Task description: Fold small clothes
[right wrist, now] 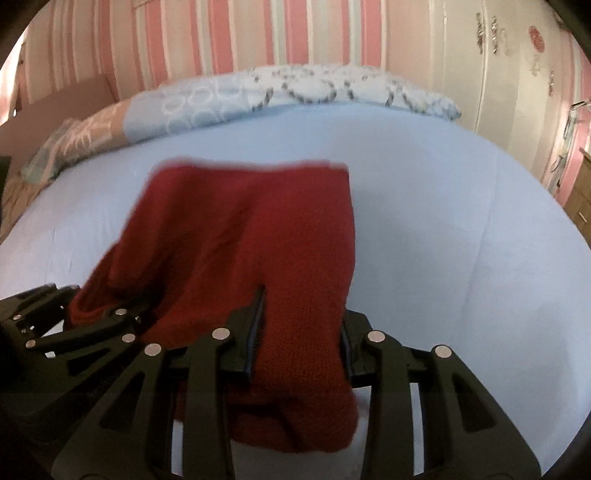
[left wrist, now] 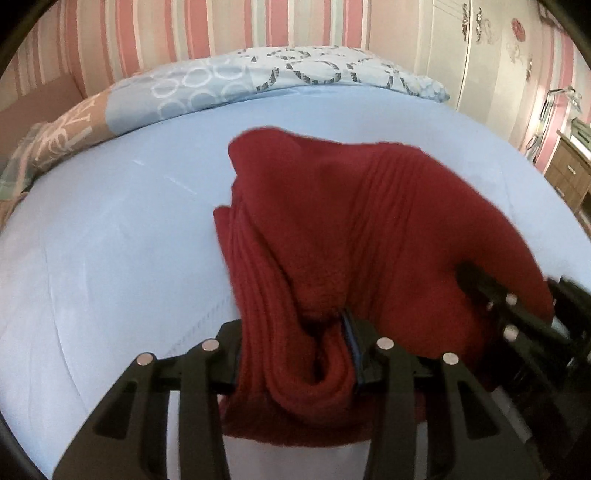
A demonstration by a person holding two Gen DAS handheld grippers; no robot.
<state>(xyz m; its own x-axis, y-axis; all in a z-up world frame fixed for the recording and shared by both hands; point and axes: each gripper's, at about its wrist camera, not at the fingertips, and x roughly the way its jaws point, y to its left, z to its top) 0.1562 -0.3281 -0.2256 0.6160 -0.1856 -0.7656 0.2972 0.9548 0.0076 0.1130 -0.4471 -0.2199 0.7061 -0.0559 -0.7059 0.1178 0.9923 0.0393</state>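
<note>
A dark red knitted garment hangs bunched over the light blue bed sheet. My left gripper is shut on a thick fold of its ribbed edge, which bulges between the fingers. The right gripper shows at the right edge of the left wrist view, holding the same cloth. In the right wrist view the red garment spreads forward and left, and my right gripper is shut on its near edge. The left gripper grips the cloth at the lower left there.
A patterned blue and brown duvet lies folded along the bed's far side, against a pink striped wall. A white wardrobe and a wooden drawer unit stand to the right of the bed.
</note>
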